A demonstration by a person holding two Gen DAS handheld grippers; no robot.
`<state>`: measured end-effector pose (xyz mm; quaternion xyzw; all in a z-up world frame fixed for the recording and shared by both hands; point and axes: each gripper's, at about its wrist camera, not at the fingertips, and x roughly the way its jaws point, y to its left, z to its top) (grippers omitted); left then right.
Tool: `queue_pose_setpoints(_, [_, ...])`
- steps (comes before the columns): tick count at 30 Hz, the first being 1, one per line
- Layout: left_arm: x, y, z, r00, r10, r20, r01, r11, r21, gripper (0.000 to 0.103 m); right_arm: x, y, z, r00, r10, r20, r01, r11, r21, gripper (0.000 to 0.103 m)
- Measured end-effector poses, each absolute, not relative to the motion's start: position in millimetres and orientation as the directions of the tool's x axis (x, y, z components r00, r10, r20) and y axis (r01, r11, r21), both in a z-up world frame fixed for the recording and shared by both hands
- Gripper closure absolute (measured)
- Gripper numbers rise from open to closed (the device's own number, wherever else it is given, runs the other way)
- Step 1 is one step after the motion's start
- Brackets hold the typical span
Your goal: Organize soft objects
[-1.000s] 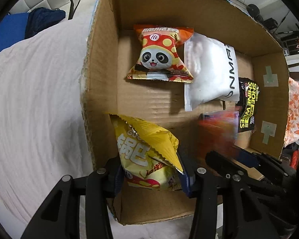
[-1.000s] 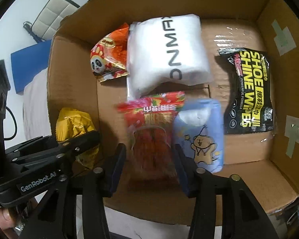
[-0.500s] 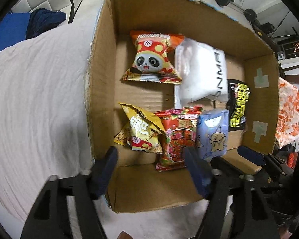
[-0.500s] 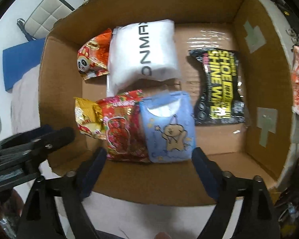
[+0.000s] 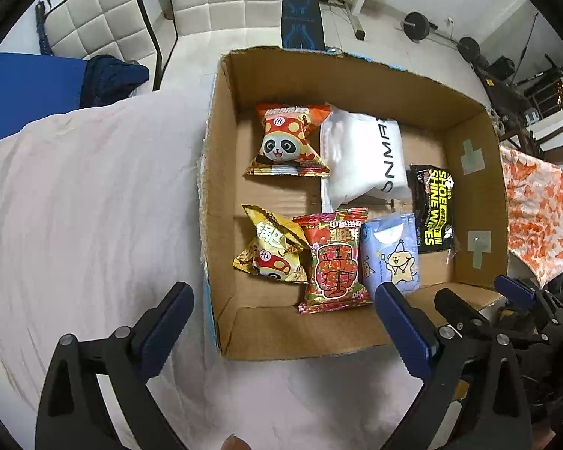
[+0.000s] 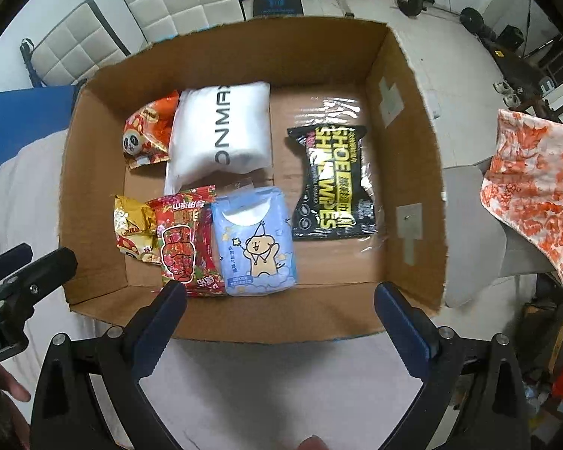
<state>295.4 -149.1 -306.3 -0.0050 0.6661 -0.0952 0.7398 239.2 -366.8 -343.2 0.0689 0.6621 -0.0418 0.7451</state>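
An open cardboard box (image 5: 221, 195) (image 6: 405, 172) holds several soft packs. In the near row lie a yellow snack bag (image 5: 272, 249) (image 6: 133, 230), a red snack bag (image 5: 334, 262) (image 6: 184, 243) and a blue tissue pack (image 5: 392, 253) (image 6: 257, 243). Behind them lie a panda snack bag (image 5: 287, 142) (image 6: 146, 135), a white pouch (image 5: 364, 157) (image 6: 221, 131) and a black shoe-wipes pack (image 5: 435, 206) (image 6: 334, 183). My left gripper (image 5: 283, 294) and right gripper (image 6: 279, 292) are both open and empty, above the box's near wall.
The box sits on a pale pink cloth (image 5: 94, 225). An orange-and-white patterned cloth (image 6: 536, 183) lies to the right. White padded chairs (image 5: 105, 26), a blue mat (image 5: 30, 93) and gym weights (image 6: 409, 0) stand behind.
Both grippers let go of their packs, opened wide and pulled back up out of the box. The yellow bag and red bag now lie in the near row beside the blue pack.
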Motion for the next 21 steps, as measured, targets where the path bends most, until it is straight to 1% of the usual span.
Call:
queue_pose_setpoints(8, [277.0,-154.0,-293.6,0.153,-0.124,-0.980,0.123,0.987,-0.105,0.004,227.1,-372.4,-323.3,0.166,0.010,-0.986,0.149,0.988,0.035,0.001])
queue_pose_setpoints(12, [261.8,-153.9,-278.4,0.194,-0.125,-0.973,0.117,0.988,-0.103,0.004,209.5,-371.5,-299.7,0.211,0.015,-0.977,0.148,0.988,0.047,0.001])
queue_pose_setpoints(15, [246.1,-152.4,-254.0,0.243,-0.122,-0.962,0.117,0.989,-0.095,0.004,188.2,-369.7,-272.2,0.260,0.011,-0.965,0.153,0.987,0.053,0.001])
queue_pose_setpoints(21, [196.6,-145.4,-183.0,0.383,-0.130,-0.915,0.137,0.987,-0.083,0.004,131.4,-366.5,-210.1,0.357,-0.015,-0.934,0.175,0.983,0.051,0.001])
